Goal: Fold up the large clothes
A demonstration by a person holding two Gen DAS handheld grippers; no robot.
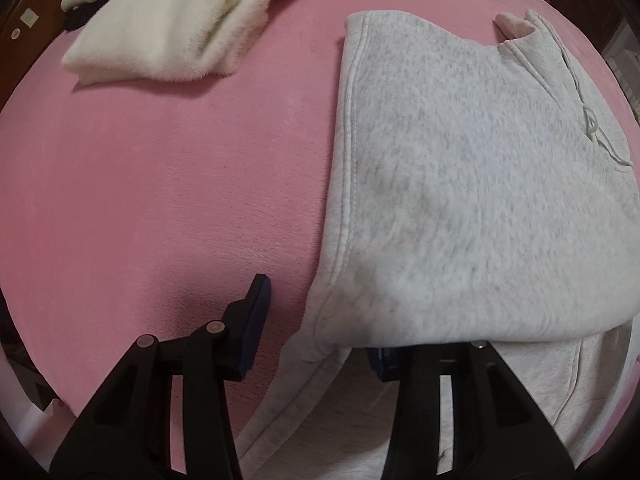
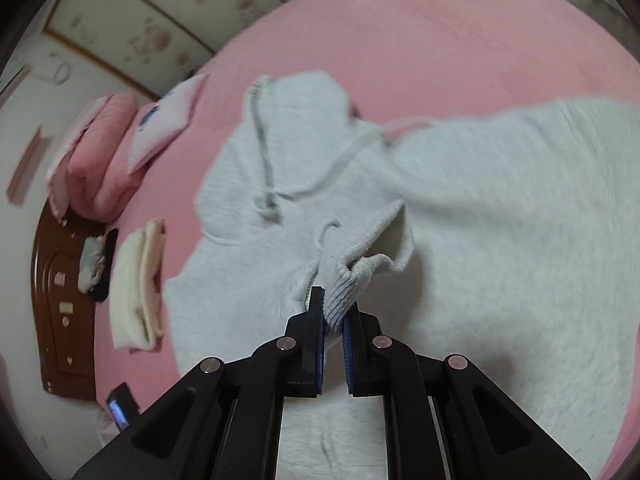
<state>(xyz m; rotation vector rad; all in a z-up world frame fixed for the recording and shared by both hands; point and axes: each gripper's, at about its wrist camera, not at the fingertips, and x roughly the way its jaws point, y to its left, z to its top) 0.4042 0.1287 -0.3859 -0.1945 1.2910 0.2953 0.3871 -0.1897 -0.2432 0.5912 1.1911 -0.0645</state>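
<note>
Black fingers (image 1: 256, 320) of the left gripper (image 1: 320, 340) fill the bottom of the left wrist view. One blue-padded finger stands clear over the pink bedcover (image 1: 140, 200); the other is hidden under the near flap of the grey hoodie (image 1: 460, 180). Jaws are seen partly apart, with the hoodie's seamed edge (image 1: 352, 160) running into the gap. Whether the pads press on cloth cannot be told, since one pad is covered. The hoodie lies ahead and to the right of this gripper, its long axis running away from the camera along that seam. Open bedcover is noted to the left. A folded cream blanket (image 1: 172, 28) sits far off, well apart from the hoodie.

Right wrist view: the right gripper (image 2: 334, 320) is seen nearly closed, its blue pads pinching the ribbed cuff (image 2: 360, 272) of a sleeve. The cuff's open mouth points away from the jaws, lifted above the hoodie body (image 2: 500, 220). The hood (image 2: 280, 140) and drawstring (image 2: 260, 152) lie beyond, toward the pillows (image 2: 100, 160). The picture is blurred at its edges.

Judgement: the right hand is the one with a firm hold, so the sleeve fold turns on it; the cuff would be carried across the body. Free room is ample on both sides. Only the bed's edge near the wooden headboard (image 2: 60, 300) limits travel.
</note>
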